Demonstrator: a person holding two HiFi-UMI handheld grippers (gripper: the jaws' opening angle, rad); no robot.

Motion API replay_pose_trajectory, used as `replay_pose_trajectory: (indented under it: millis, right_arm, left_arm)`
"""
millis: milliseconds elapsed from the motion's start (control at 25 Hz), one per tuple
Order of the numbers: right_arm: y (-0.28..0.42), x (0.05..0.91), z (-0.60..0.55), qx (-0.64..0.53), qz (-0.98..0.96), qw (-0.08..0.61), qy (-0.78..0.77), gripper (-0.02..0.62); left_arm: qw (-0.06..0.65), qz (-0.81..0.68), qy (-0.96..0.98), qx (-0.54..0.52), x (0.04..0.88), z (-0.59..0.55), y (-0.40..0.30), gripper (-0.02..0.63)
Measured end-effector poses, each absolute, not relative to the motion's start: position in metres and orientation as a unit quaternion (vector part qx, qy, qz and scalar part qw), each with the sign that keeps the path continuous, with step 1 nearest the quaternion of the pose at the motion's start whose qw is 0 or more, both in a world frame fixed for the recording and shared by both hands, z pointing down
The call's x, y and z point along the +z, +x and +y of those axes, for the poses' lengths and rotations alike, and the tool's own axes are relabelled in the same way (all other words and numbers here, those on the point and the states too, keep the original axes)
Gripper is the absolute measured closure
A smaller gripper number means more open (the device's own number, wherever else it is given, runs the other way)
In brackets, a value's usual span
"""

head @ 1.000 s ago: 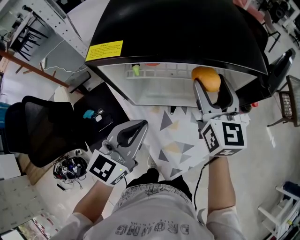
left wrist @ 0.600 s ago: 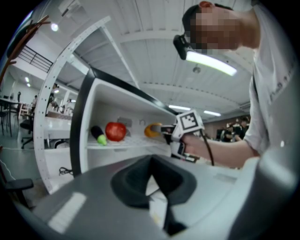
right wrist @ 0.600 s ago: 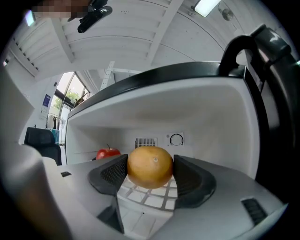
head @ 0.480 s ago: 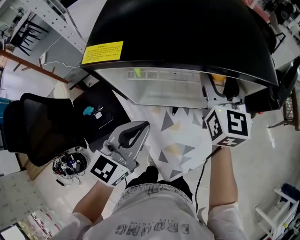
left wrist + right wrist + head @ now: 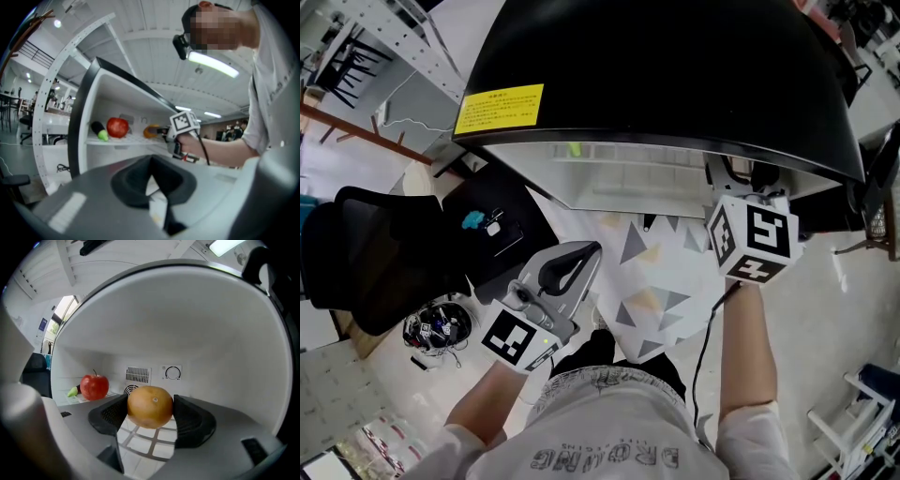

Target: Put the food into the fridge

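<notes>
My right gripper (image 5: 149, 414) is shut on an orange (image 5: 150, 406) and holds it inside the fridge (image 5: 656, 66), just above the white wire shelf (image 5: 140, 440). In the head view only its marker cube (image 5: 752, 239) shows below the fridge's black top. A red apple (image 5: 94, 386) and a dark vegetable with a green tip (image 5: 99, 131) lie further left on the same shelf. My left gripper (image 5: 565, 269) hangs outside, low in front of the fridge, shut with nothing in it.
The fridge's back wall carries a vent (image 5: 137, 375) and a dial (image 5: 172, 373). A black chair (image 5: 366, 253) stands at the left, with a bowl of small things (image 5: 436, 330) on the floor. A patterned mat (image 5: 661, 272) lies below the fridge opening.
My right gripper has moved forward into the fridge with the orange, which has passed out of the head view under the black top. The left gripper has barely moved.
</notes>
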State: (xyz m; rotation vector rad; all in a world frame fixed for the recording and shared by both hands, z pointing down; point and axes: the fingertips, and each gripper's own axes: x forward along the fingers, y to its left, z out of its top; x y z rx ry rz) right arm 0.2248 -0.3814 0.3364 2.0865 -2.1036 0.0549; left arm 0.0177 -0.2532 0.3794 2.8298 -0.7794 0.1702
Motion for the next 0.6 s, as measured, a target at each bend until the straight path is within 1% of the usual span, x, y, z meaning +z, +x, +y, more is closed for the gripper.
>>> replay_pose_trajectory:
  millis: [600]
  right_arm:
    - [0.2295,0.3449,-0.3891,0.013,-0.687,0.131,0.714,0.296]
  left_arm:
    - [0.104,-0.26,0.958,0.055,0.3802,-0.2548,0.023,0.599]
